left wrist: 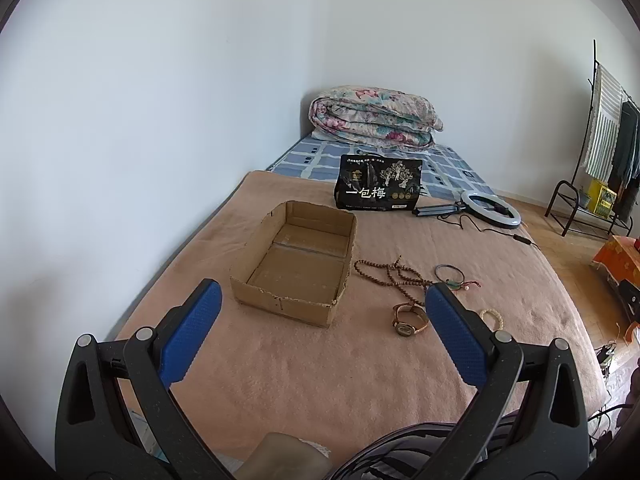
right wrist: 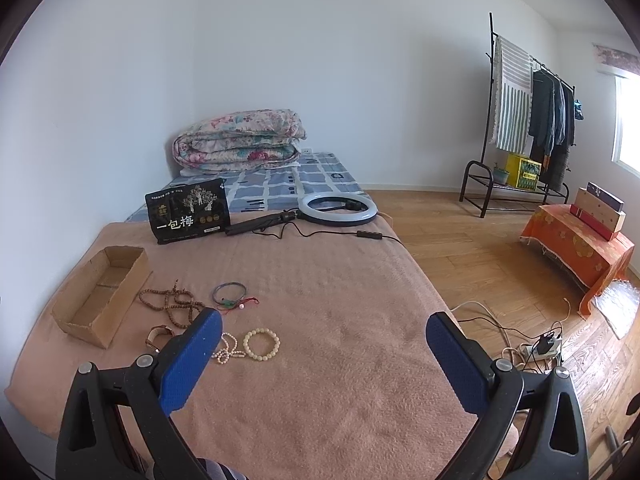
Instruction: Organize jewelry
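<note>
Surface: bed covered by a tan fleece blanket (right wrist: 340, 320); beyond it a blue-checked sheet (right wrist: 280, 184) with a folded floral quilt (right wrist: 240, 140) against the white wall corner. Wood floor to the right. Clothes rack (right wrist: 524, 120) with hanging garments and a striped cloth stands at the far right wall; an orange-draped low table (right wrist: 576, 248) carries boxes. A power strip (right wrist: 540, 350) with tangled cables lies on the floor beside the bed.

On the blanket, far end: black snack bag (left wrist: 378, 186) standing upright, ring light (right wrist: 338, 208) lying flat with its folded stand and cord.

Task items: open cardboard box (left wrist: 296, 260), shallow, nothing visible inside, left part of blanket. Just right of it lie a wooden bead mala (left wrist: 390, 274), a dark bangle (left wrist: 448, 272) with red cord and green piece, a wristwatch (left wrist: 408, 320), a cream bead bracelet (right wrist: 262, 344) and a small pearl strand (right wrist: 226, 348). All 5 pieces rest on the blanket, outside the box.

Left gripper (left wrist: 324, 304): jaws spread wide, holding nothing, raised above the near blanket. Box sits ahead between the fingers; watch lies just inside the right finger.

Right gripper (right wrist: 324, 336): jaws spread wide, holding nothing. The jewelry cluster lies ahead-left, around its left finger tip, which partly hides the watch and pearl strand; the cream bracelet is just inside that finger.
</note>
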`<move>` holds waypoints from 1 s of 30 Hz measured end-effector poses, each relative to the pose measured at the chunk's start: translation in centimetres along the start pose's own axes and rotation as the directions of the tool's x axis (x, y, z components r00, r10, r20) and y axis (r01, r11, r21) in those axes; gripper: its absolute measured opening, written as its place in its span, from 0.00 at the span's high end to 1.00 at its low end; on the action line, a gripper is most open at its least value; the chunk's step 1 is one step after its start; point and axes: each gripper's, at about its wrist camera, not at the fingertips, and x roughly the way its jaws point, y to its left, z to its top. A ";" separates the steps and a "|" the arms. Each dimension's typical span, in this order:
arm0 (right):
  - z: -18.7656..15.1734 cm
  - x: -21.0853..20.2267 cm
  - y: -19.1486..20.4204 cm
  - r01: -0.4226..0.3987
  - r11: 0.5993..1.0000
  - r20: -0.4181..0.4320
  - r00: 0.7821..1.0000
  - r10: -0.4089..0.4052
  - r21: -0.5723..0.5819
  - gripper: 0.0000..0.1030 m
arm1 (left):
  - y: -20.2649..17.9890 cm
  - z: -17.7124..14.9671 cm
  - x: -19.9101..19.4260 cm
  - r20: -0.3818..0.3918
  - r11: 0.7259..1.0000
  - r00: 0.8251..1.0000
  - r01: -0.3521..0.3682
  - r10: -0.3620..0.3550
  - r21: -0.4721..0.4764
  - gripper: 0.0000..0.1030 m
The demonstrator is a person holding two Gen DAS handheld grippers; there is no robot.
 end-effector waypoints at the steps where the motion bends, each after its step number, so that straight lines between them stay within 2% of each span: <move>1: 0.0 0.0 0.0 0.000 1.000 -0.002 1.000 0.000 0.000 0.00 | 0.0 -0.1 0.3 -0.002 1.000 1.000 0.000 0.000 -0.002 0.00; 30: -0.2 0.5 0.0 -0.007 1.000 -0.015 1.000 0.007 0.007 0.00 | -0.7 -0.8 0.7 -0.015 1.000 1.000 0.011 -0.011 -0.004 0.00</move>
